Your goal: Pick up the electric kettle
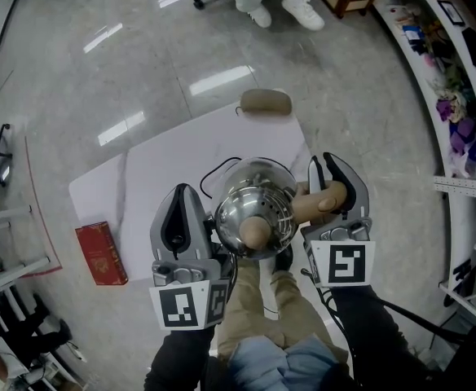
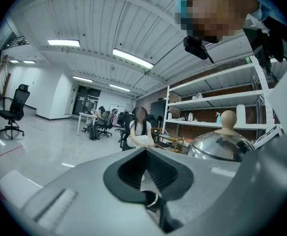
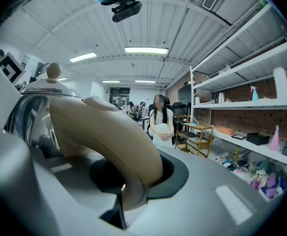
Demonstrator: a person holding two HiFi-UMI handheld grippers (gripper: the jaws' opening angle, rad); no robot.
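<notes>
The electric kettle (image 1: 253,195) is a shiny steel pot with a domed lid, a beige knob (image 1: 254,232) and a curved beige handle (image 1: 320,202). It hangs above the white table (image 1: 140,182) between my two grippers. My right gripper (image 1: 333,169) is shut on the handle (image 3: 109,141), which fills its jaws in the right gripper view. My left gripper (image 1: 182,192) sits close against the kettle's left side, jaws together with nothing clearly between them (image 2: 146,181). The lid and knob (image 2: 228,118) show to its right.
A beige oval piece (image 1: 265,101) with a black cord lies at the table's far edge. A red box (image 1: 101,253) is at the table's left. A seated person's white shoes (image 1: 291,8) are beyond the table. Shelving (image 1: 458,96) lines the right side.
</notes>
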